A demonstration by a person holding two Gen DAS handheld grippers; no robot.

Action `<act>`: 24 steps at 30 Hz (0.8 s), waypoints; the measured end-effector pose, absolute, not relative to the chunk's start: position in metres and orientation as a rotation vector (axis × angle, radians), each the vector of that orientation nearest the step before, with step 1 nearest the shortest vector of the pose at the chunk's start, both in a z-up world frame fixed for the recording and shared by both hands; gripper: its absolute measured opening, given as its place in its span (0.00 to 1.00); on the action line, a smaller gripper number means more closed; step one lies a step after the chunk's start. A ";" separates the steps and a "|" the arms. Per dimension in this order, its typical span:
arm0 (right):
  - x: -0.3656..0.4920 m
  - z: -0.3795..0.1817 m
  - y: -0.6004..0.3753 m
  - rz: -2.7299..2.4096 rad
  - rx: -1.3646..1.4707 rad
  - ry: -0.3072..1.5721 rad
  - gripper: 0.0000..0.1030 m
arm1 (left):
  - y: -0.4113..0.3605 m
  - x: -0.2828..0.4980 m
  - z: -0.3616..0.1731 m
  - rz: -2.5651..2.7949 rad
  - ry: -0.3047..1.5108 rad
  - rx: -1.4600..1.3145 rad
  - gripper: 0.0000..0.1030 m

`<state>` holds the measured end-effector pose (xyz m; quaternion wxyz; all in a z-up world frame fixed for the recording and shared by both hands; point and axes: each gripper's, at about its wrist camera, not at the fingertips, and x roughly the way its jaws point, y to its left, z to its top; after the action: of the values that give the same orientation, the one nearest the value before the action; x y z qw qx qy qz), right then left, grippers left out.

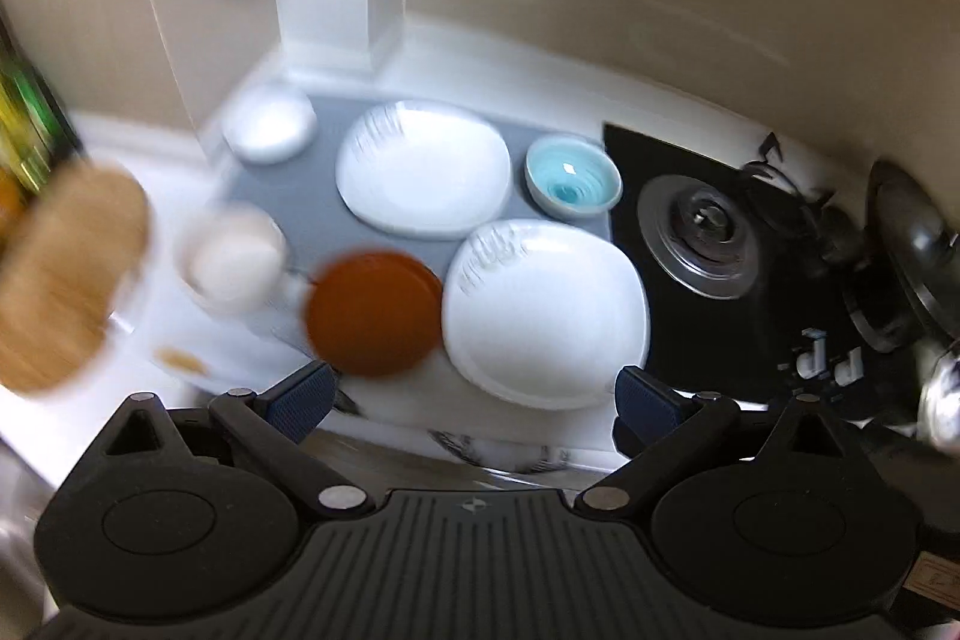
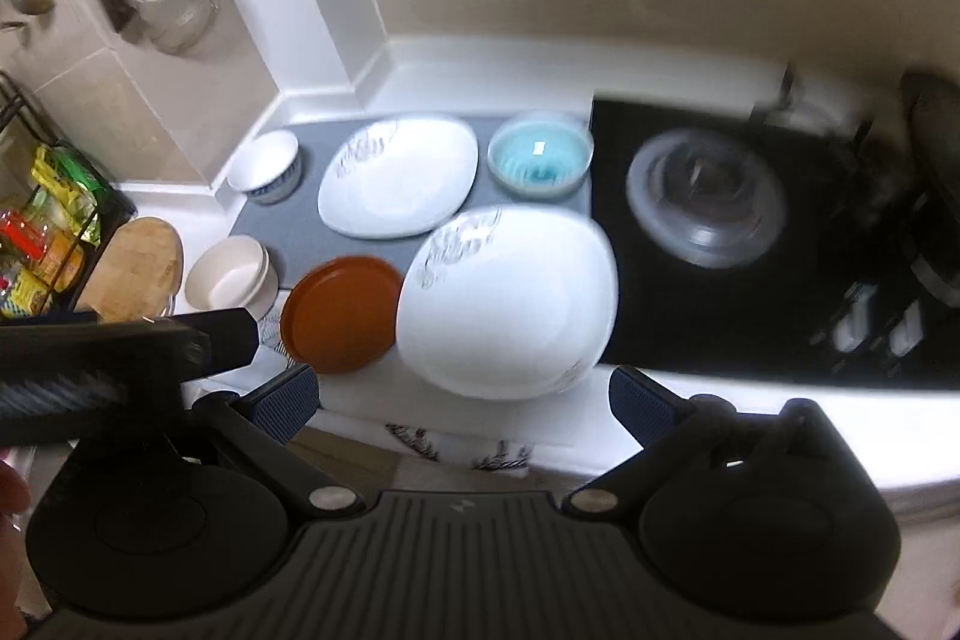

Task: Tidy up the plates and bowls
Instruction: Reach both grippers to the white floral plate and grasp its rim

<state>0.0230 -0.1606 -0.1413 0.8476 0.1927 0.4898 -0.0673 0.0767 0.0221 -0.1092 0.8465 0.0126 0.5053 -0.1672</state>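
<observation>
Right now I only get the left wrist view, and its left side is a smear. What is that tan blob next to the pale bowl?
Observer: The right wrist view shows it sharply: a round wooden board.
Operator: And the green and yellow streaks behind it?
Observer: Those are bright packets standing in a black wire rack.
Operator: Is the far bowl on the left plain white?
Observer: No, the small white bowl has a blue pattern low on its side.

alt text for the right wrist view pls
The open right gripper hovers over a counter holding two white plates, an orange plate, a blue bowl and two white bowls, beside a black stove.
</observation>
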 end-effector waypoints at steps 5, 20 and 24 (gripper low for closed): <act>0.026 -0.196 -0.181 -0.156 0.534 0.975 1.00 | 0.038 0.138 -0.164 -0.351 1.111 0.126 0.95; 0.047 -0.274 -0.265 -0.361 0.945 0.858 1.00 | -0.027 0.310 -0.300 -0.744 1.491 0.054 0.47; 0.033 -0.306 -0.276 -0.400 1.161 0.791 0.90 | -0.036 0.321 -0.318 -0.753 1.503 0.084 0.41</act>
<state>0.0334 -0.2759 -0.3056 0.7450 0.5303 0.3611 -0.1828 0.3206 -0.0362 -0.3179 0.6662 0.0374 0.6659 -0.3337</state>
